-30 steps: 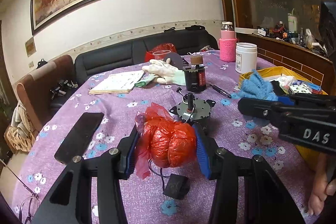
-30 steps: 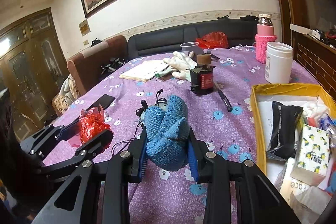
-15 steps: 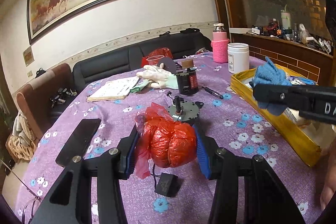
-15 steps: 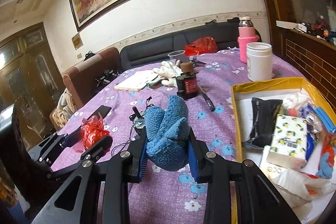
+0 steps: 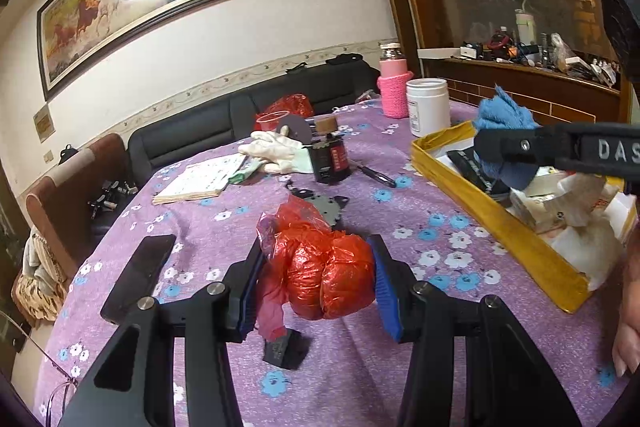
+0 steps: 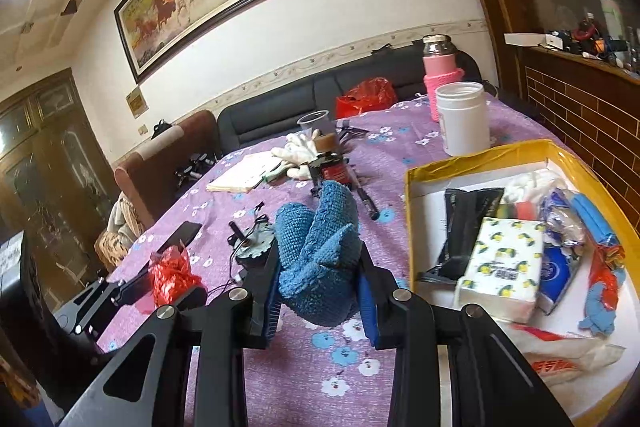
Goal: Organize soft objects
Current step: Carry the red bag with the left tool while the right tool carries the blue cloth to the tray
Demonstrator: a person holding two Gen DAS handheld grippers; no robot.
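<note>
Both tongs grip soft things above the purple table [image 5: 440, 227]: left gripper [image 5: 316, 283] pinches a red plastic bag [image 5: 324, 271], right gripper [image 6: 318, 283] squeezes a blue cloth [image 6: 320, 259]. Neither sits yet in the part-filled yellow box [image 6: 412, 187] alongside

The right claw [image 5: 560, 151] reads "DAS" in white letters.

The tray [image 6: 412, 211] sits at the table's [image 5: 400, 359] right side, with a tissue pack [image 6: 504, 263] inside it. Behind the tray stands a jar [image 6: 462, 119], and a bottle [image 6: 440, 75] just behind that. Gloves [image 5: 276, 151] lie mid-table beside a notebook [image 5: 200, 179] on their left. A phone [image 5: 140, 275] lies near the left edge.
</note>
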